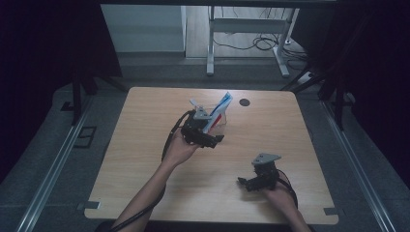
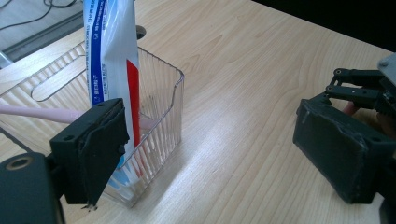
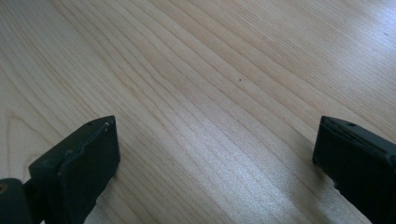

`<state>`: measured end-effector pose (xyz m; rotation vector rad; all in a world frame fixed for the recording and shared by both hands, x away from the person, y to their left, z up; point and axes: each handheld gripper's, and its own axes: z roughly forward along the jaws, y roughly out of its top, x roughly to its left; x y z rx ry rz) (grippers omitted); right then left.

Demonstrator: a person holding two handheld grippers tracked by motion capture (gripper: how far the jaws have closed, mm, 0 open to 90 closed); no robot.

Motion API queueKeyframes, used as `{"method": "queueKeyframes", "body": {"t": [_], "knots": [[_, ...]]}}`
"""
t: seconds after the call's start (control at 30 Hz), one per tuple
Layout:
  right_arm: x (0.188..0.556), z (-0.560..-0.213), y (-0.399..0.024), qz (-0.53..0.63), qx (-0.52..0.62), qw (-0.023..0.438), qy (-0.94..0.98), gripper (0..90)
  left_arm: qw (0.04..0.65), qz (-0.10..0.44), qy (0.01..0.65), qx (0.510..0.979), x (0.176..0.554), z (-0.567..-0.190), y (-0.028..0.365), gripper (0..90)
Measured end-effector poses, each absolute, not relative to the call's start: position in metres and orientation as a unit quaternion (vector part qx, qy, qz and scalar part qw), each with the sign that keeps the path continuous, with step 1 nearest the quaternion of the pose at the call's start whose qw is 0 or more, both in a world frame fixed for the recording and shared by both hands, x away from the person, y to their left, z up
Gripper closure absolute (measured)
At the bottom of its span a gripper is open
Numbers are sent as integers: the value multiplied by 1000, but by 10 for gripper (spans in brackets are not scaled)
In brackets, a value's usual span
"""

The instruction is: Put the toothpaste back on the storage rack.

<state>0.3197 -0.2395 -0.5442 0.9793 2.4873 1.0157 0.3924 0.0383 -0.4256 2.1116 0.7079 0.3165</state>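
Two black jaws of the left gripper (image 2: pixel 205 154) stood wide apart with nothing pressed between them; its left jaw hung just in front of the near wall of a clear ribbed plastic holder (image 2: pixel 159 116), and whether it brushed the wall could not be told. The right gripper (image 3: pixel 215 172) also had its jaws apart, over bare wood, and gripped nothing.

Outward from the left jaws, the holder stood upright on the tabletop (image 1: pixel 145 159), toward the middle of the far edge, not far from a small dark round hole (image 1: pixel 244 102) in the wood. Inside it a toothpaste tube (image 2: pixel 112 51) stood on end, leaning against the back wall, its flat crimped end up and its cap end down at the bottom. A pale pink toothbrush handle (image 2: pixel 42 114) crossed the holder behind the tube. In the high view the left hand (image 1: pixel 181 147) held its gripper right beside the holder, while the right hand (image 1: pixel 280 193) rested well apart near the near right corner.

By the look of it the loading was largely done: tube and brush both sat in the holder and neither was held. What seemed left was clearing the left gripper away without tipping the light holder.

The tube was white with blue lettering down one edge and a red stripe, soft-sided and flattened toward the top.
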Motion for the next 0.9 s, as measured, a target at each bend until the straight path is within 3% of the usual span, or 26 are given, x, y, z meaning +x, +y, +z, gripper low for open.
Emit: {"method": "queueKeyframes", "body": {"t": [0.9], "knots": [[320, -544, -240, 352, 339, 140, 861, 2, 443, 127, 307, 833, 356, -434, 83, 110]]}}
